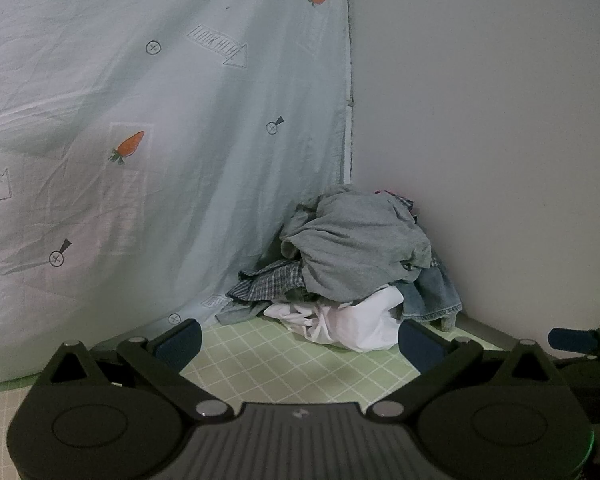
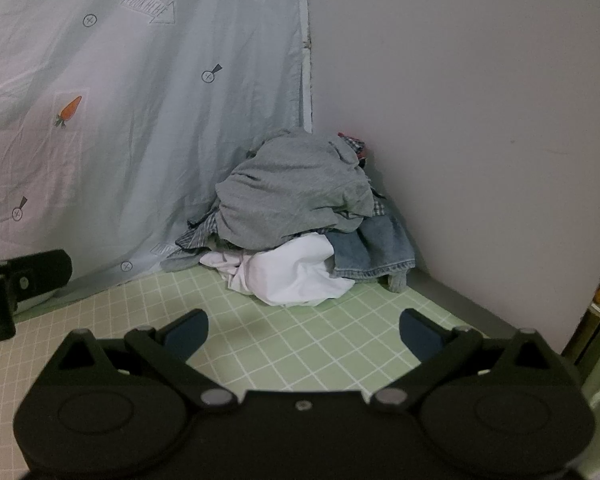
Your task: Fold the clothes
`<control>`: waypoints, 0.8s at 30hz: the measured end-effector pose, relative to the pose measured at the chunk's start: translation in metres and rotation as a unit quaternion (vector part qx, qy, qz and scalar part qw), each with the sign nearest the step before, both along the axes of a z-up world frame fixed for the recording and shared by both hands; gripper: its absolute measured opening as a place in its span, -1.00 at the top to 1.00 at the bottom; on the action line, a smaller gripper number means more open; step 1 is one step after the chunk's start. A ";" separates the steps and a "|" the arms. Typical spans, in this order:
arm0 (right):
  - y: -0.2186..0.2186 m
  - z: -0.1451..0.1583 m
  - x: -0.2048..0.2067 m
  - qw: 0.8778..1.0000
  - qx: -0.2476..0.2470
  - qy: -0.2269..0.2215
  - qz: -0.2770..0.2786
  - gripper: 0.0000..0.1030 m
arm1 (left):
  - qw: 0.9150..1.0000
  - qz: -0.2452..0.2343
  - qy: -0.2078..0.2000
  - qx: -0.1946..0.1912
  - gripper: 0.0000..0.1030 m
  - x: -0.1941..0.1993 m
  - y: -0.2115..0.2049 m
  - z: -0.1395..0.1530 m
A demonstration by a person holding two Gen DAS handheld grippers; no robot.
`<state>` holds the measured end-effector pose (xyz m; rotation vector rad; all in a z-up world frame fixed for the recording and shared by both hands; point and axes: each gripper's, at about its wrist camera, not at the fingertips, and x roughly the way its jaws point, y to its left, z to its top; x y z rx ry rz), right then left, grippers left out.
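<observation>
Both grippers' fingers [image 1: 180,340] gape empty before a crumpled clothes heap [image 1: 352,264].

Colours in the corner
Grey top [image 2: 296,188], white cloth [image 2: 296,276], blue denim [image 2: 376,252], checked shirt [image 1: 268,280]; green grid mat [image 2: 320,344]; pale-blue sheet [image 1: 160,120], orange carrots.

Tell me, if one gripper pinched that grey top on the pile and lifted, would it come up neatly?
Probably not. The grey top drapes in soft folds over the heap, so it would likely hang limp. It looks thin, so probably light. It overlaps the checked shirt and denim, so it may drag them.
</observation>
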<state>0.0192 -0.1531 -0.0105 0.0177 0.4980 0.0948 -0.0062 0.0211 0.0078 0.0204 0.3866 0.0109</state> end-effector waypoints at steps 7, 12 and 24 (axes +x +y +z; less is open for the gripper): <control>-0.003 -0.001 0.000 1.000 0.001 0.000 0.002 -1.00 | 1.000 0.001 0.000 0.000 -1.00 -0.004 -0.001 -0.001; -0.005 -0.002 0.000 1.000 0.003 0.003 0.002 -1.00 | 1.000 0.001 0.004 0.000 -1.00 -0.004 -0.004 -0.001; -0.016 -0.008 0.028 1.000 0.004 -0.011 -0.011 -1.00 | 0.999 -0.001 0.026 -0.020 -1.00 0.023 -0.006 -0.006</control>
